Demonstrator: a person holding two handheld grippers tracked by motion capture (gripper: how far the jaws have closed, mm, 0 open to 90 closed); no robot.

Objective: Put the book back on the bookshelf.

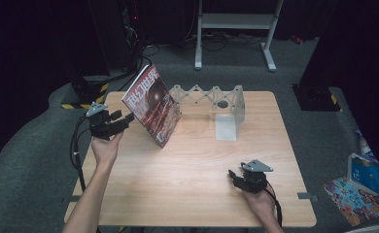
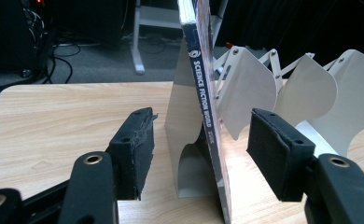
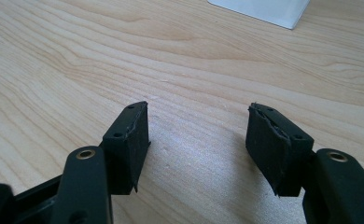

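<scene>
Book (image 1: 152,105): glossy red cover, dark spine, standing tilted at the rack's left end, on the table's far left.
Rack (image 1: 212,97): white sheet-metal dividers, scissor-linked, rounded edges.
Table (image 1: 187,170): pale wood grain.
My left gripper (image 2: 201,154): foam pads released, spine between them, untouched.
My right gripper (image 3: 196,144): released over bare wood.

Magazine (image 1: 152,104) leans tilted against folding rack (image 1: 212,97) — left hand-held gripper (image 1: 124,120) beside it.

In the left gripper view the magazine (image 2: 203,93) is cut off at the top edge, hiding part of the folding rack (image 2: 264,88) behind it; cover lettering too small to read.
</scene>
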